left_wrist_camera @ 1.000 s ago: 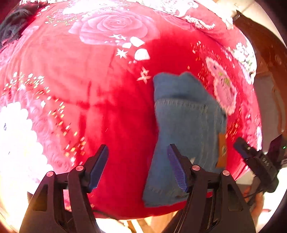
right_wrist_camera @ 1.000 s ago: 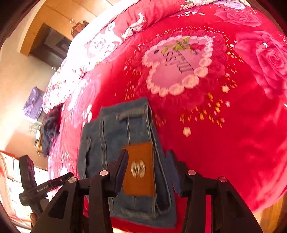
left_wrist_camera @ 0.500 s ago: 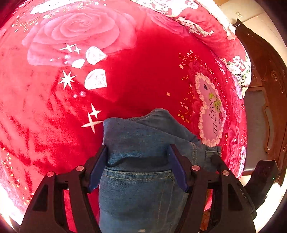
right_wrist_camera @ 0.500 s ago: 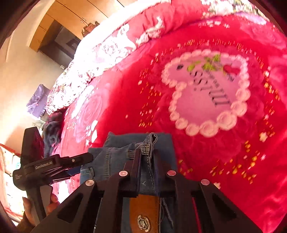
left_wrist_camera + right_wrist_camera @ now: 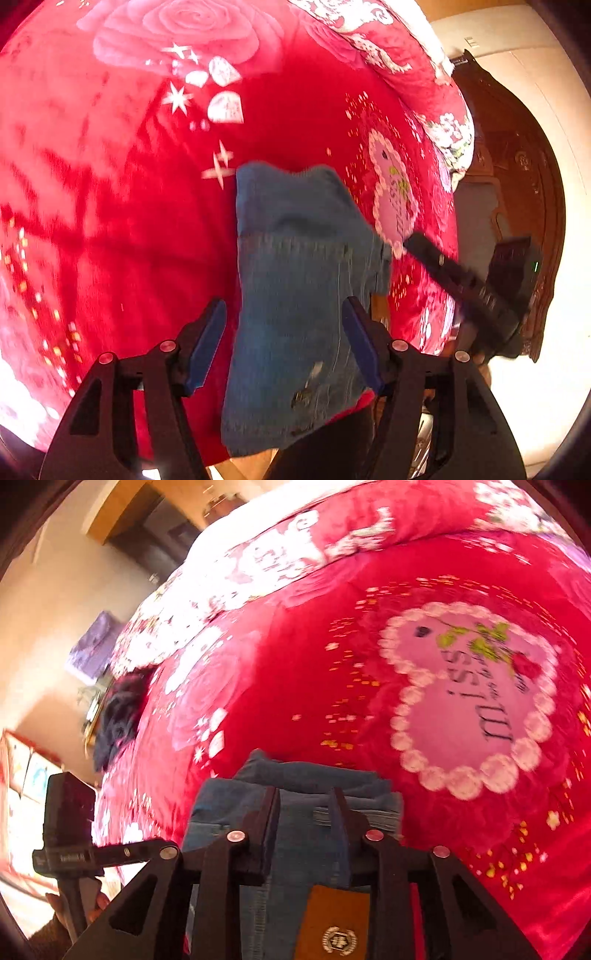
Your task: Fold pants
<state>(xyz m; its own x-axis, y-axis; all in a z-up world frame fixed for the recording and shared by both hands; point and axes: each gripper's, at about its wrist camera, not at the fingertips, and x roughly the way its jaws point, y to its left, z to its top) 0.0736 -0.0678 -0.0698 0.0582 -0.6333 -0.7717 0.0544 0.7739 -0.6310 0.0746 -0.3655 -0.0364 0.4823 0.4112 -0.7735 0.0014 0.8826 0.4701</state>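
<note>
L gripper (image 5: 284, 339) black plastic frame w/ blue ribbed pads (image 5: 207, 343), jaws standing wide, nothing pinched; the folded jeans (image 5: 295, 280) lie on the blanket below and between them, pads clear of the cloth. R gripper (image 5: 304, 823) same black frame, dark pads; its jaws have just been opening, now part-way apart, denim showing between them at the waistband end, pads not seen pressing on it. Jeans: mid-blue denim, folded into a thick oblong stack, layers visible at the far end in the right wrist view, tan leather-look patch (image 5: 334, 926) w/ a round emblem on top near the R gripper, pale stitching and a small worn spot on the near part in the left wrist view. They sit near the near edge of the bed, near end hanging slightly past that edge. Blanket (image 5: 110, 221) is plush red fleece, pink roses, white stars, gold specks, a pink heart (image 5: 476, 701) ringed w/ white scallops just beyond the jeans toward the R side. Blanket beyond and to the L of the jeans is bare. Dark carved wood furniture (image 5: 517, 166) past the bed's R edge; a dark garment (image 5: 118, 716) heaped at the far L edge.
</note>
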